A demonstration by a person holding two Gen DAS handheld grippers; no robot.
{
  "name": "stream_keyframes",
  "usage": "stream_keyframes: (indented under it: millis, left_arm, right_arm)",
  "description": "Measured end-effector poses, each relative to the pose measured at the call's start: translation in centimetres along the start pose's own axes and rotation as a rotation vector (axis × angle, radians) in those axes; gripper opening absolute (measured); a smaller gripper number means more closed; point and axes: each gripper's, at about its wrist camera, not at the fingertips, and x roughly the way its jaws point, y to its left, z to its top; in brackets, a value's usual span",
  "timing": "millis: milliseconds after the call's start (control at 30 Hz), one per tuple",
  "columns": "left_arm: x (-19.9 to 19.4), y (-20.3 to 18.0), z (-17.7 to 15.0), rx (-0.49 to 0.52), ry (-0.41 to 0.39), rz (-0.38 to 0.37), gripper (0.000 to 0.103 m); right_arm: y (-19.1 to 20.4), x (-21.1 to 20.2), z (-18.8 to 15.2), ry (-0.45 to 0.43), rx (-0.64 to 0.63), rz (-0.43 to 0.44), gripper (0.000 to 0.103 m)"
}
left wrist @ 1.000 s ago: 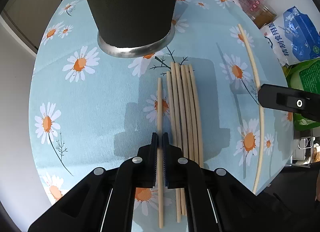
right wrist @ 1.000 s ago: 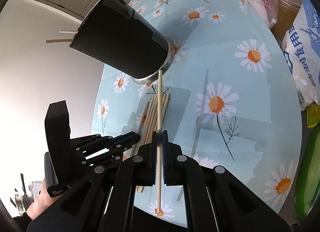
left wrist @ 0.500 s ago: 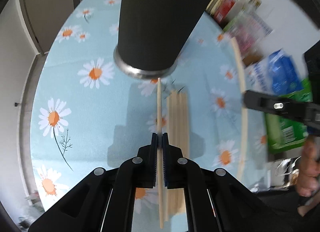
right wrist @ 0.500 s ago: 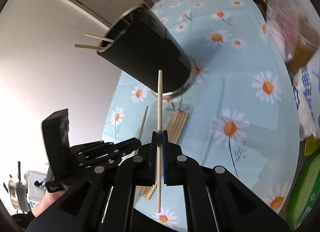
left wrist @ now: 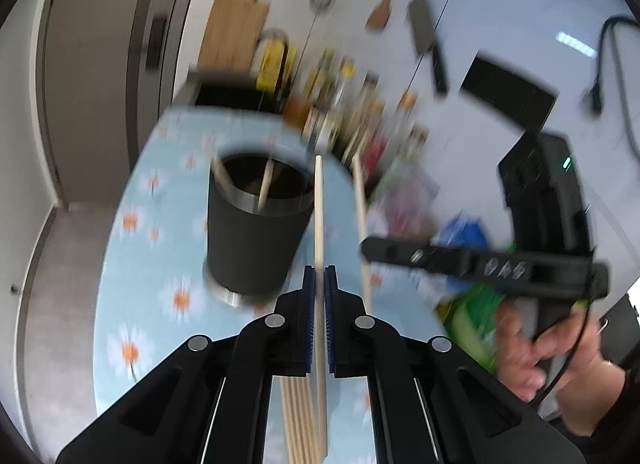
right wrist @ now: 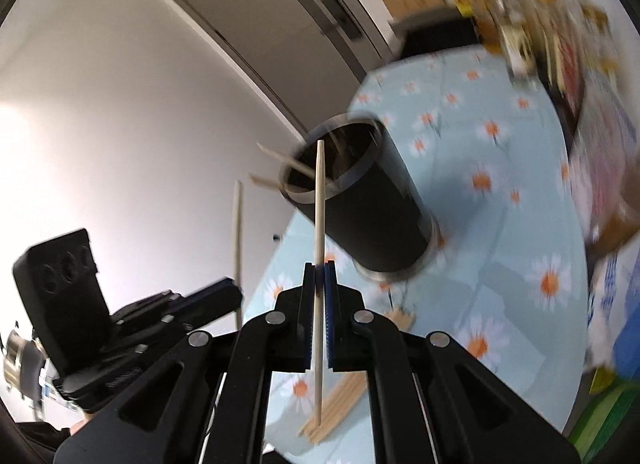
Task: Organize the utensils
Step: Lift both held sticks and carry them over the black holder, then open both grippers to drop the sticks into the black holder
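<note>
Each tool is clamped on one chopstick: the left tool [left wrist: 319, 284] on the left chopstick [left wrist: 318, 216], the right tool [right wrist: 319, 280] on the right chopstick [right wrist: 319, 200], both at frame centre above the desk [right wrist: 500, 264]. Only the left view shows a hand [left wrist: 552, 348] at lower right. The black holder [left wrist: 256, 232] contains two sticks; loose chopsticks [right wrist: 340, 400] lie on the desk.

Right tongs [right wrist: 319, 270] clamp a single chopstick [right wrist: 319, 204] above the daisy-print tabletop [right wrist: 520, 224], its tip before a black holder [right wrist: 372, 208].
</note>
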Motion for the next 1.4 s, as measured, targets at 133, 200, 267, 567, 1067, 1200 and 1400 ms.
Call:
stream_keyframes:
  millis: [133,200,267,567,1067,1200,1400]
  left_arm:
    - [-1.4,0.0,3.1,0.019,-0.162,-0.026,0.004]
    - [-1.6,-0.1,4.4,0.037,-0.225,-0.017,0.004]
    - [-1.9,0.0,5.5,0.046,-0.285,-0.013,0.004]
    - [-1.3,1.3,9.2,0.068,-0.478,-0.015,0.004]
    - [3.4,3.2,10.0,0.07,-0.514,0.049,0.004]
    - [4.3,3.7,9.6,0.059,-0.499,0.057,0.004]
    - [5.6,4.7,9.1,0.03,-0.461,0.071,0.004]
  right_arm:
    - [1.8,-1.2,2.5,-0.119,-0.078,-0.018,0.005]
    - [2.2,-1.5,3.5,-0.158,-0.092,-0.012,0.005]
    - [2.8,-1.7,4.9,-0.209,-0.123,-0.02,0.005]
    - [4.2,-2.4,9.0,-0.354,-0.195,-0.038,0.005]
    - [2.2,0.5,10.2,-0.454,-0.234,-0.064,0.006]
    - [1.3,1.4,10.0,-0.443,-0.23,-0.075,0.006]
    - [0.7,2.8,9.4,-0.416,-0.237,-0.109,0.006]
